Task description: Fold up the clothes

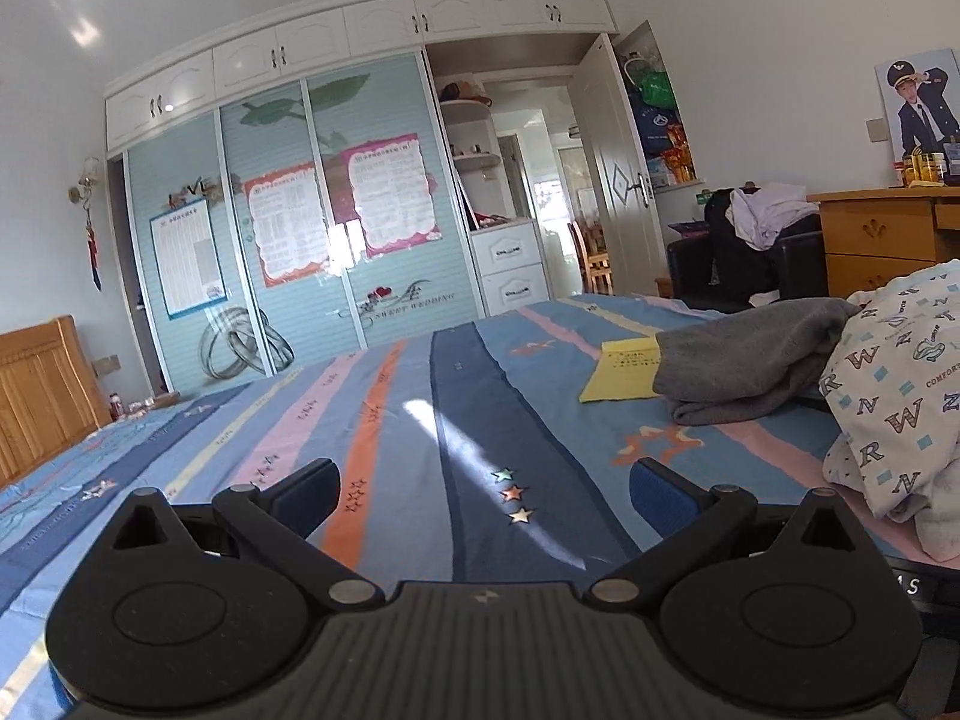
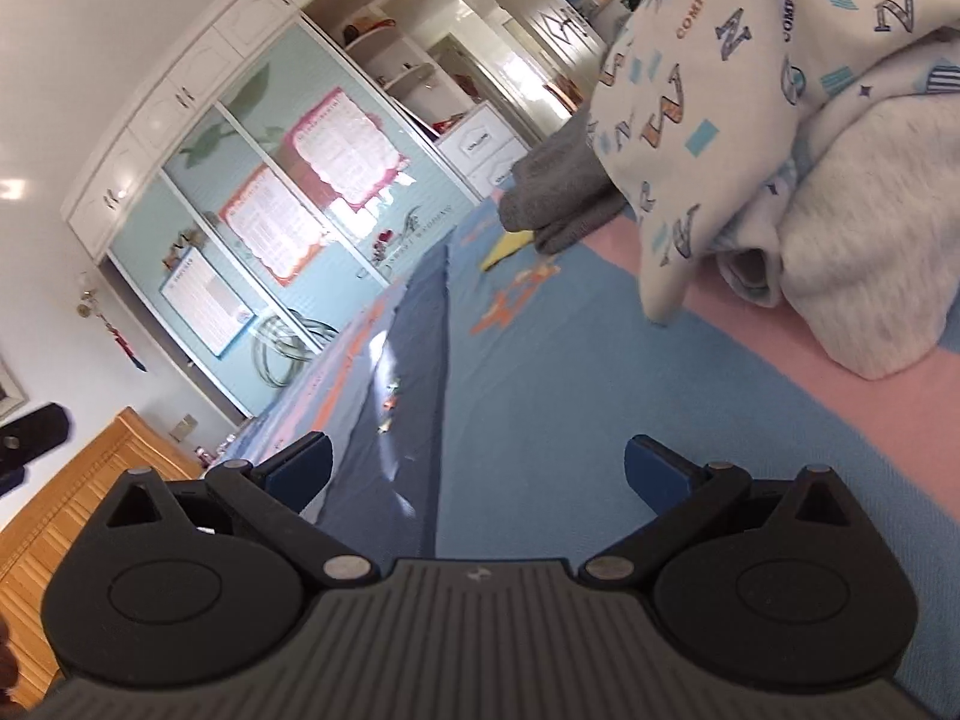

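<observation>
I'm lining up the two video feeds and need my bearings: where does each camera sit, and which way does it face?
Left wrist: on the left claw, low and level over the bed, facing the wardrobe; both fingers show, open.
Right wrist: on the right claw, rolled sideways, facing the printed garment; both fingers show, open.
Shared: bed, wardrobe, printed garment, grey garment, yellow paper.

"COMFORT" and large letters R, W, N are printed on the white garment point(image 1: 894, 384); "SWEET WEDDING" marks the wardrobe door point(image 1: 408, 300).
</observation>
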